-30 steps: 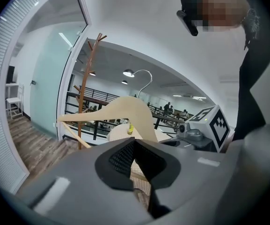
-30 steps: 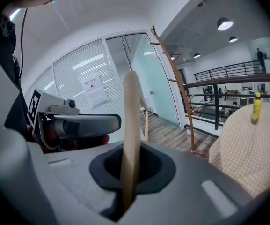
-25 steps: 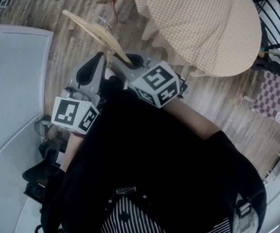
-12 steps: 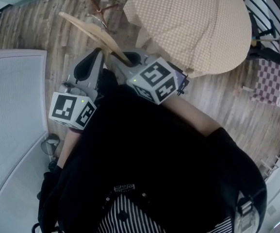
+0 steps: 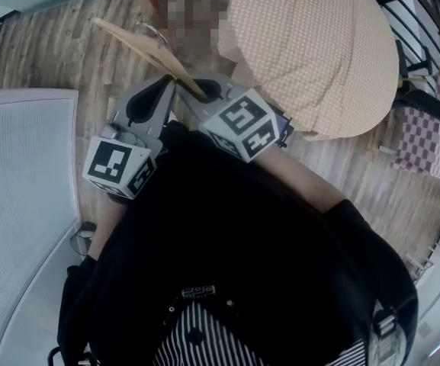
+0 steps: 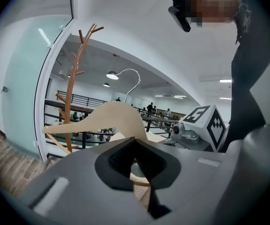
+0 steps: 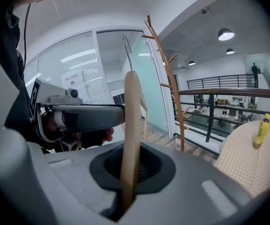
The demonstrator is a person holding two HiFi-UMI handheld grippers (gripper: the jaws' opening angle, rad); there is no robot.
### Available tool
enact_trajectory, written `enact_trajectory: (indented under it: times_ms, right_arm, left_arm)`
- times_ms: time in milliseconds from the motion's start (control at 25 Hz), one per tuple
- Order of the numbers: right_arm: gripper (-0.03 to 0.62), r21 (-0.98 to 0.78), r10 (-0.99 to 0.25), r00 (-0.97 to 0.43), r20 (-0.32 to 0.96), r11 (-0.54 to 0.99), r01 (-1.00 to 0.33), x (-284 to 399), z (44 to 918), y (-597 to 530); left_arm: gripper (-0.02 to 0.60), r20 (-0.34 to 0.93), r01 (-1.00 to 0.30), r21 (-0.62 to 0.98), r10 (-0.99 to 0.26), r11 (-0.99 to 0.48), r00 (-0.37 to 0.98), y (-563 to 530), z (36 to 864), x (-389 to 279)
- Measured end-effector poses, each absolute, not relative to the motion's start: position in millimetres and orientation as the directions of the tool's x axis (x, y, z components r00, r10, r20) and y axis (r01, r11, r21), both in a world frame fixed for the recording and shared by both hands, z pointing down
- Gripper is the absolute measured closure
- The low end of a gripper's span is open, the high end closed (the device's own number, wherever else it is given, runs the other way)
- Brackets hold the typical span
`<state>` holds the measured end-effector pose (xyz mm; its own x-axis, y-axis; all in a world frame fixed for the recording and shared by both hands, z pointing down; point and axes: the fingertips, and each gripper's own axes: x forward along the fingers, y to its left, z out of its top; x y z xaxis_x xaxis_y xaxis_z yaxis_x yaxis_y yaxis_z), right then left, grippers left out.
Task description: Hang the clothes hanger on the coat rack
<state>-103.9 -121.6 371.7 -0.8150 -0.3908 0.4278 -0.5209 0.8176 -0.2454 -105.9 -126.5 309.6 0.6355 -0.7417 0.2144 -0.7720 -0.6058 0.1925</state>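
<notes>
Gripping the hanger (image 7: 131, 121), my right gripper (image 7: 130, 177) clamped tight on it, I face the rack (image 7: 165, 74); my left gripper (image 6: 135, 165) sits closed, empty.

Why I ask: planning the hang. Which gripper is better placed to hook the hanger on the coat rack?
Right. The right gripper has its jaws shut on the wooden hanger, and its view shows the coat rack ahead. The left gripper sits alongside, its jaws clamping nothing.
</notes>
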Motion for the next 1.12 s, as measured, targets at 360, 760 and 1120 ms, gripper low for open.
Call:
enact_trajectory:
  times_ms: [360,760,1120]
  right_arm:
    - [0.594,-0.245,-0.406,-0.791,0.457,0.798,-0.551,-191.9,374.6,-186.7]
    - [0.593,-0.23,-0.476,-0.743,0.471,0.747,-0.624,-253.0,371.2,-257.7]
    - [0.594,-0.202,-0.443,-0.763,0.47,0.788,-0.582,-264.5,364.0,-269.8]
  left_arm:
    - [0.581,0.219,-0.743,0.275,-0.713,-0.61,0.666,-198.7,313.3,-196.8]
    - [0.581,0.176,-0.686,0.341,-0.674,-0.642,0.718,-264.1,316.5,-273.3]
    - [0.581,0.156,-0.705,0.348,-0.703,-0.618,0.694,-276.4,315.9,-288.6]
